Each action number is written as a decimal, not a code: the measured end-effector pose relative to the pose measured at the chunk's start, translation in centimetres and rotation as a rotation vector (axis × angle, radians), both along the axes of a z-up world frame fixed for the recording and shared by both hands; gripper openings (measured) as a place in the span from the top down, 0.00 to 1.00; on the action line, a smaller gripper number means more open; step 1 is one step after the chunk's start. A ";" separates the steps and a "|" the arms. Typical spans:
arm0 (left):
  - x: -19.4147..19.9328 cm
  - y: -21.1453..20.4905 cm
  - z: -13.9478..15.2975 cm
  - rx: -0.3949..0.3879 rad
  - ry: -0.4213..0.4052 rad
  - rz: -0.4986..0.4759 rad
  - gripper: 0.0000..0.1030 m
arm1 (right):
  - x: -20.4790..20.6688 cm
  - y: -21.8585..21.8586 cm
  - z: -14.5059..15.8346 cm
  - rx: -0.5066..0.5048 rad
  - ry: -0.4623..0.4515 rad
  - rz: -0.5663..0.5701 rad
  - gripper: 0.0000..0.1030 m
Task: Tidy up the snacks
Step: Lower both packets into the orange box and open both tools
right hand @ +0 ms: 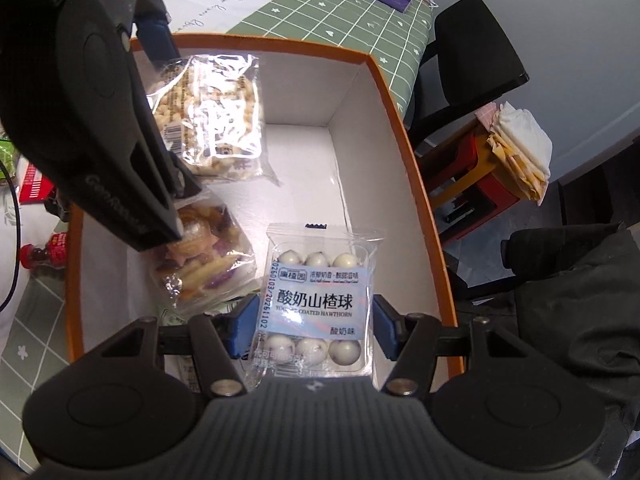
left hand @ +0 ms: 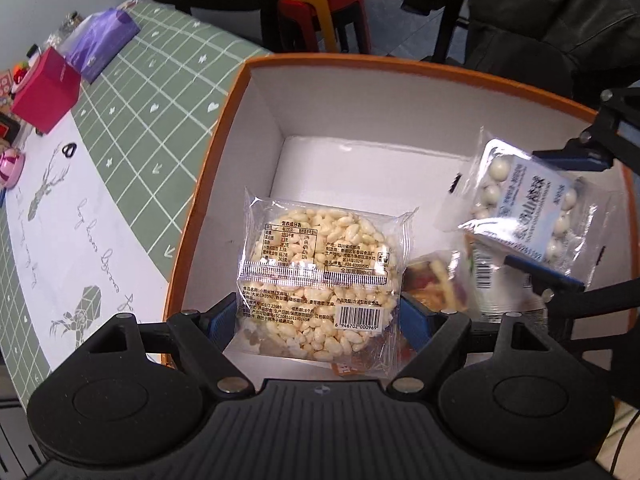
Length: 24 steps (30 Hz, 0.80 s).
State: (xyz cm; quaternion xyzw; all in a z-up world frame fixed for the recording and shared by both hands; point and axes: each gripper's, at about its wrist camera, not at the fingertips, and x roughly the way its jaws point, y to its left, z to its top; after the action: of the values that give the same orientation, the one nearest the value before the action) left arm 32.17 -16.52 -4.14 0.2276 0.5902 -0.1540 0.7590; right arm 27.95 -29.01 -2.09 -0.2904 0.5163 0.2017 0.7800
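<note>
An orange-rimmed white box [left hand: 224, 128] stands on the table, also in the right wrist view [right hand: 404, 128]. My left gripper [left hand: 318, 314] is shut on a clear pack of puffed rice cake [left hand: 320, 272] and holds it over the box; the pack also shows in the right wrist view [right hand: 212, 116]. My right gripper [right hand: 316, 326] is shut on a pack of yogurt-coated hawthorn balls [right hand: 316, 304], held over the box's right side; the pack also shows in the left wrist view [left hand: 524, 208]. A bag of mixed colourful snacks [right hand: 204, 260] lies in the box below; it is in the left view too [left hand: 436, 280].
A green grid tablecloth [left hand: 132, 120] covers the table. A red box [left hand: 46, 88] and a purple tissue pack [left hand: 100, 44] sit at its far left. Black chairs [right hand: 472, 52] and stacked stools [left hand: 320, 12] stand beyond the table. A red-capped bottle [right hand: 44, 254] lies outside the box.
</note>
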 end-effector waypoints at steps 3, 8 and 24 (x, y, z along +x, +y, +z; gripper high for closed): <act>0.3 0.3 -0.9 0.019 0.006 0.019 0.09 | 0.4 0.0 -1.0 -0.008 0.008 -0.004 0.43; 0.5 0.2 -1.9 0.045 0.020 0.020 0.09 | 0.5 0.4 -2.4 -0.014 0.040 0.001 0.42; 0.9 0.8 -2.2 0.016 0.013 0.071 0.00 | 0.4 0.3 -2.1 0.009 0.017 -0.021 0.31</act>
State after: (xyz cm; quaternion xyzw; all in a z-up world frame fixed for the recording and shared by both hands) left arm 33.11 -15.71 -6.32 0.2115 0.6041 -0.1240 0.7583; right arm 28.31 -28.73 -4.20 -0.2797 0.5249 0.1983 0.7791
